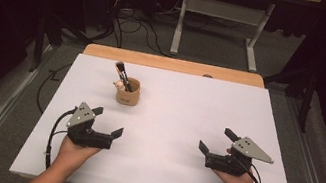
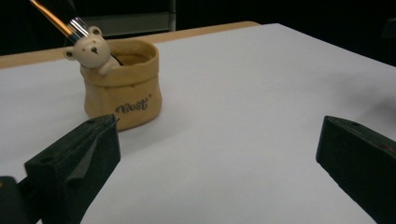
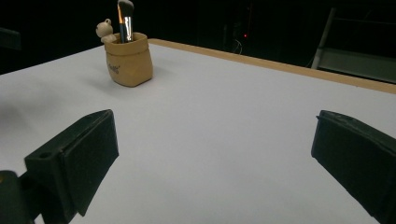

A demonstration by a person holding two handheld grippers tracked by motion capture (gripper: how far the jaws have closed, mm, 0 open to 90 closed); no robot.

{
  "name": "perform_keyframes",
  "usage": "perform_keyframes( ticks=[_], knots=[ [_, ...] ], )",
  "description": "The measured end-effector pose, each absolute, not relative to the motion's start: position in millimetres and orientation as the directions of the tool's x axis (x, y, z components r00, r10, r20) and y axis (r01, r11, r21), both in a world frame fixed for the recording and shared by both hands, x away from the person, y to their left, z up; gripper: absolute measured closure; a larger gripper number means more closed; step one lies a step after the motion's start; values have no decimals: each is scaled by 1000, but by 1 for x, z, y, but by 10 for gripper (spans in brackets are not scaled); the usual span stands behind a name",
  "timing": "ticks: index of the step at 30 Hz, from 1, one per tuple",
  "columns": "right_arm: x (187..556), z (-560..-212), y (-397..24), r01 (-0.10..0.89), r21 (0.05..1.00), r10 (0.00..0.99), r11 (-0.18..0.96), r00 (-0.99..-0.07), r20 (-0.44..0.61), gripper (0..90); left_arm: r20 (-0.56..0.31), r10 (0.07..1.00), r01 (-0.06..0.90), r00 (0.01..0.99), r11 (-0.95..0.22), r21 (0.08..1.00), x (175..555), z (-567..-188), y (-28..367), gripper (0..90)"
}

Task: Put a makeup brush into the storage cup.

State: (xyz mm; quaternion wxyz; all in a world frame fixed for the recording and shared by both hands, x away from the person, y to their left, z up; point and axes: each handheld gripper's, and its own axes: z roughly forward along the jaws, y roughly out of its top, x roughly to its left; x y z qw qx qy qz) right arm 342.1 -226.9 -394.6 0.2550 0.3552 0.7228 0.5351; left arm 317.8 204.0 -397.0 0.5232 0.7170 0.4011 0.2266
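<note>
Tan bear pot [image 1: 128, 92] holding a brush [image 1: 122, 73] is sitting far-left on the white table [image 1: 186, 121]. I'm resting my left claw [image 1: 109, 121] and right claw [image 1: 216, 140] released, jaws wide, well apart.

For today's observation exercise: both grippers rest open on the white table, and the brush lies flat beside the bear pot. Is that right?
Not quite. The brush stands inside the bear pot, leaning, as the high view shows. Both the left gripper and right gripper are indeed open on the white table.

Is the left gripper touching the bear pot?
Apart. The high view shows bare white table between the left gripper and the bear pot.
</note>
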Motion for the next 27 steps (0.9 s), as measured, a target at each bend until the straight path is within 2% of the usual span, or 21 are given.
perform_keyframes(
  ticks=[27],
  knots=[
    [341, -396, -231, 246, 953, 797, 178, -604, 7, 20, -109, 809, 325, 577, -105, 940, 323, -396, 207, 6]
  ],
)
